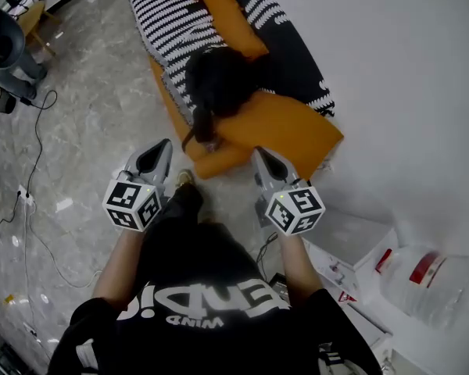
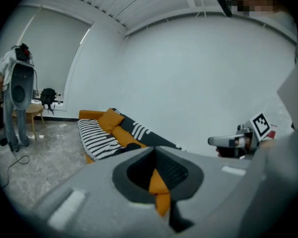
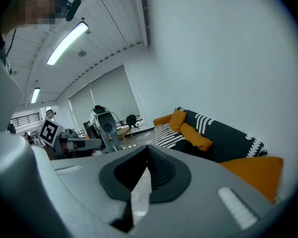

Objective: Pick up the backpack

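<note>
Black shirt (image 1: 195, 272) on the person is closest to the head camera. Just past it both hands stick out: left gripper (image 1: 164, 148) and right gripper (image 1: 261, 156), side by side with a gap between them. Right beyond their tips is the near end of the orange sofa (image 1: 297, 127), which runs away to the far side with a striped blanket (image 1: 168, 18) on its left half. The white wall (image 1: 406, 69) hugs the sofa's right side, so the roomy side is the grey floor (image 1: 94, 108) on the left, though a cable (image 1: 37, 143) trails across it further left. A water jug (image 1: 418, 280) sits near right by the wall. The backpack (image 1: 219, 80) is the black lump on the seat, beyond the tips, roughly in line with the gap and well apart from both.

Left gripper view: the left gripper (image 2: 155, 152) has its jaws pressed together with nothing in them, only a sliver of orange sofa showing through the slit. The backpack (image 2: 130, 146) peeks just over the tips, further off on the sofa. The right gripper (image 2: 233, 141) is off to the right.

Right gripper view: the right gripper (image 3: 148, 153) is the same, jaws together and holding nothing, with floor showing through the slit. The backpack (image 3: 187, 146) is above and right of the tips, not touching. The sofa's near end (image 3: 253, 172) fills the lower right against the wall. The left gripper (image 3: 72, 144) is at the left.
</note>
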